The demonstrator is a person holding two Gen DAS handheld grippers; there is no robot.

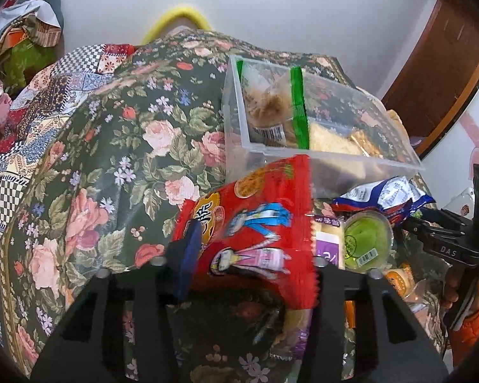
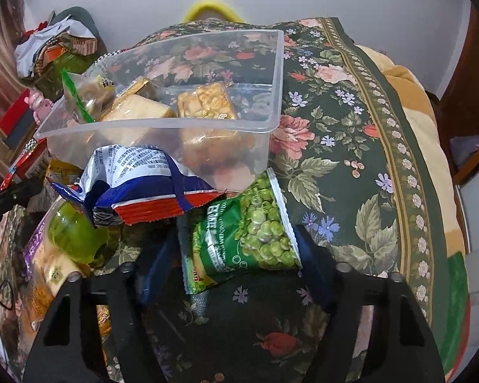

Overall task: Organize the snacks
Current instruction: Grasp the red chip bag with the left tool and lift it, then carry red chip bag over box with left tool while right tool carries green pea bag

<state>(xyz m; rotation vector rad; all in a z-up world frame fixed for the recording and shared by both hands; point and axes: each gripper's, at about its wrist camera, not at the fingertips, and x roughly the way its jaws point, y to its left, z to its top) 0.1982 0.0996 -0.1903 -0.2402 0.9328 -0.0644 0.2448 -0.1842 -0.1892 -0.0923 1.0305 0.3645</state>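
The red packet (image 1: 255, 242) sits clamped in the left gripper (image 1: 252, 265); the green pea bag (image 2: 242, 239) is pinched in the right gripper (image 2: 239, 255). Both hang just before the clear bin (image 2: 271, 127), already part-filled. Judged mid-loading: next, lift each over the rim and release.

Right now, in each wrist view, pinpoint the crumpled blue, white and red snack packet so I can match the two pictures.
Left wrist view: the crumpled blue, white and red snack packet sits at right of centre, below the near corner of the clear plastic bin.
Right wrist view: the packet is left of centre, against the bin's near wall.
Shared landmark: the clear plastic bin; also the round green jelly cup beside the packet.
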